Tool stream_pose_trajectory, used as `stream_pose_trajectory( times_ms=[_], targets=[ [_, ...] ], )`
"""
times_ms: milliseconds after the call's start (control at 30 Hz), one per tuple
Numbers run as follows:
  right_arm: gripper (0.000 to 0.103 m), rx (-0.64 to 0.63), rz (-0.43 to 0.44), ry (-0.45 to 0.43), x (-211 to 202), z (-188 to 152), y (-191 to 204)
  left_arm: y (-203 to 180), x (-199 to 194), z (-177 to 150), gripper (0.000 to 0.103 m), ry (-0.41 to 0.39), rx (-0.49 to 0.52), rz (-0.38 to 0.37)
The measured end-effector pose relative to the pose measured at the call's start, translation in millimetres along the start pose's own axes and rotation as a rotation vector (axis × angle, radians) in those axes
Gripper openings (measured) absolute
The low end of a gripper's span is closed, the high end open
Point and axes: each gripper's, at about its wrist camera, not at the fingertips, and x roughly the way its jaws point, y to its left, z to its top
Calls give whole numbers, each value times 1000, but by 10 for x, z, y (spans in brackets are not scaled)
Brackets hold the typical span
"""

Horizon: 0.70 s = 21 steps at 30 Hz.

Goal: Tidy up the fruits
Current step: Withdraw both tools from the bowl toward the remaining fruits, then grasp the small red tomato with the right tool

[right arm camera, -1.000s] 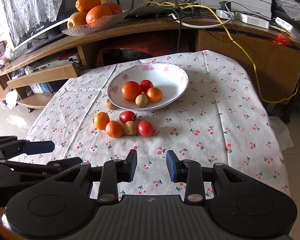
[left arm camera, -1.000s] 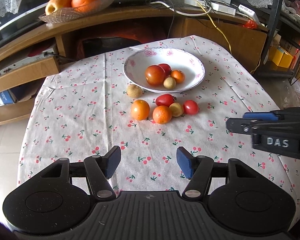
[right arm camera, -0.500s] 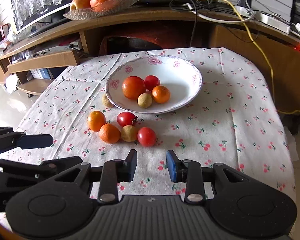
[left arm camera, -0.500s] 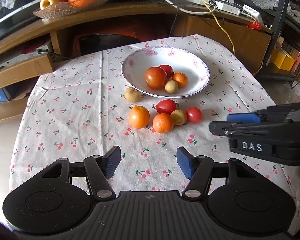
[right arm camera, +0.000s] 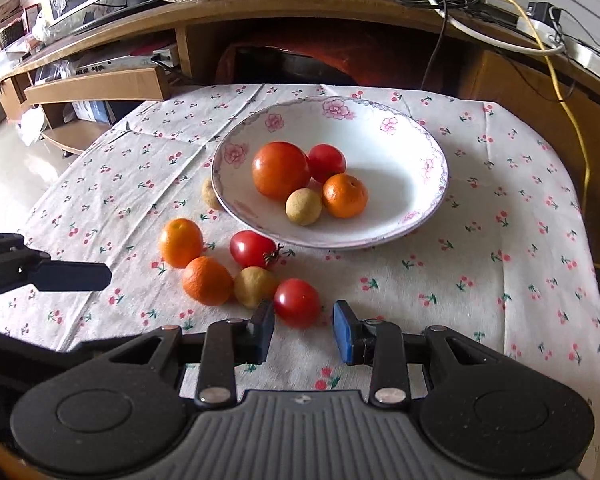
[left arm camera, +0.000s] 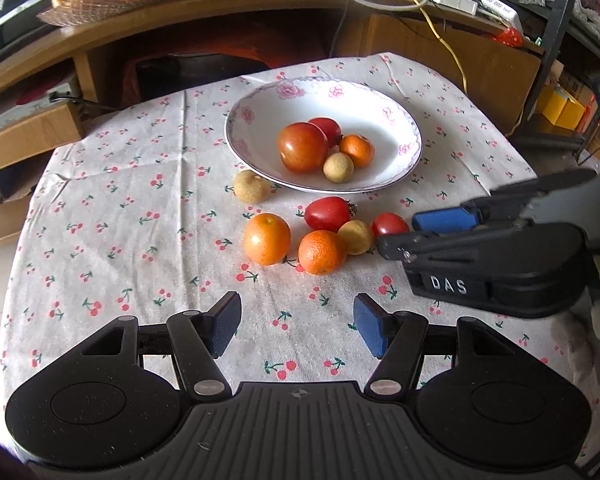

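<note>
Cherry-print cloth covers the table (right arm camera: 480, 208); toward its far edge sits a white bowl (right arm camera: 400, 132) holding four fruits: two tomatoes, one orange, one longan. Six lie loose on the cloth: two oranges, two tomatoes, two longans. The right gripper (right arm camera: 303, 333), jaws apart, brackets the near tomato (right arm camera: 297, 302) without touching. The left gripper (left arm camera: 296, 328) hovers open, empty, near the table's front edge.

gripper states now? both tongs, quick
Left tongs: open, holding nothing, over bare tablecloth.
Right tongs: open, holding nothing, nearing the small red tomato.
</note>
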Motion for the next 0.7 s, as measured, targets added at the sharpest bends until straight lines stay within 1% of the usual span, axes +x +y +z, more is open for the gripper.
stream_pose_trajectory(
  times_ms=[133,300,367,433,533,700],
  targets=[
    [33,-16,13,6,70,50,-22,8,52,23,70,4,-2,-13],
    [33,-32,26,9,136,77,-12,-8,98,29,69,5,20,-27],
    [32,-32,27,13,139,86,-3,-5,124,27,69,9,30,-31],
    [27,-33,32,16,128,83,3,-9,163,32,68,15,37,-32],
    [26,-24,33,25,94,68,0,-28,198,32,62,18,46,-48],
    [26,-11,48,33,10,-3,-15,-40,253,20,49,33,47,-65]
  ],
)
